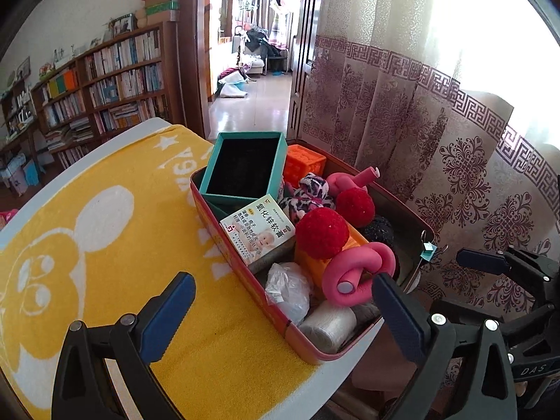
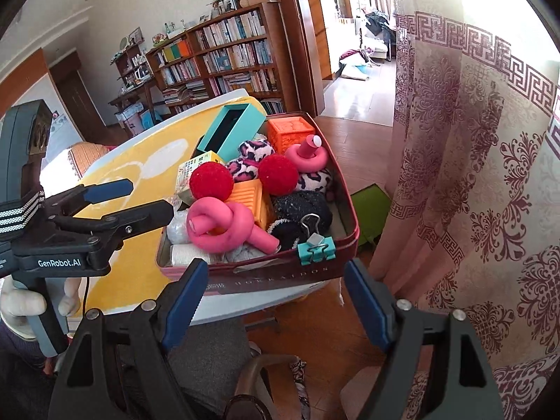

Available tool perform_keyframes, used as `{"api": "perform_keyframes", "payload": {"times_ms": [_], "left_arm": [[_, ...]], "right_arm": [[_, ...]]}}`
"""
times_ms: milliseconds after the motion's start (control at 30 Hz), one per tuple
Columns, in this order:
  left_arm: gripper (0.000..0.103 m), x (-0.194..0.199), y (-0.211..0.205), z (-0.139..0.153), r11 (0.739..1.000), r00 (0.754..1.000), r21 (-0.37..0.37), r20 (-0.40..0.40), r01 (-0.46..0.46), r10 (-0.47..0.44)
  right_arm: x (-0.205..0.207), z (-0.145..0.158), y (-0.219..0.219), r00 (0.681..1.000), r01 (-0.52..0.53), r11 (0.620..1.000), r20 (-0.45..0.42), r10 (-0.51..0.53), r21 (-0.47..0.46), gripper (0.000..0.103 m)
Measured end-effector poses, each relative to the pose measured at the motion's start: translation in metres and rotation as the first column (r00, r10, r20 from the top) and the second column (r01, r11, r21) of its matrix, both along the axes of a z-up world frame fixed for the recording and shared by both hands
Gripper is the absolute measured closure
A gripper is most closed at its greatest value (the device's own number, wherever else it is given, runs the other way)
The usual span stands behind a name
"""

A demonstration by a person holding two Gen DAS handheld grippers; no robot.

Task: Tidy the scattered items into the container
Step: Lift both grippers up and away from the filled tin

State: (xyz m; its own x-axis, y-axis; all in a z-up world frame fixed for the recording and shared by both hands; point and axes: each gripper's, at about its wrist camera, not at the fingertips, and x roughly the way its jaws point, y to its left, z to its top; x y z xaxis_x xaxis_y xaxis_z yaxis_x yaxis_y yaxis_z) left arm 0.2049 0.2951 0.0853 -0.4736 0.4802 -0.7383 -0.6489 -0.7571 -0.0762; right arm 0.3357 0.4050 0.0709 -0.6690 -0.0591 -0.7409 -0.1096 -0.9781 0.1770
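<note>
Gripper (image 2: 274, 302) arms cropped; tin (image 2: 280, 274) bottom perhaps buried

A lived-in room around the desk

A yellow towel (image 1: 115, 245) with a white cartoon figure covered the white desk (image 1: 147, 126). Behind it stood a wooden bookshelf (image 1: 122, 80) packed with books, with coloured boxes (image 1: 161, 0) stacked on top. A patterned curtain (image 1: 420, 122) hung to the right, and an open doorway (image 1: 252, 70) showed a bright room with clothes piled on a seat. A green object (image 2: 371, 206) lay on the wooden floor.
</note>
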Motion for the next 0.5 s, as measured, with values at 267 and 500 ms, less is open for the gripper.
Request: {"api": "perform_keyframes", "payload": {"times_ms": [267,500], "left_arm": [[0.001,0.019,0.0,0.004,0.999,0.993,0.043,0.121,-0.019,0.014],[0.001,0.036,-0.003,0.006,0.997,0.992,0.081,0.13,-0.011,0.0]], "right_arm": [[0.019,-0.004,-0.002,1.0,0.016,1.0,-0.027,-0.015,0.023,0.02],[0.032,-0.01,0.004,0.997,0.052,0.998,-0.052,-0.054,-0.029,0.02]]}}
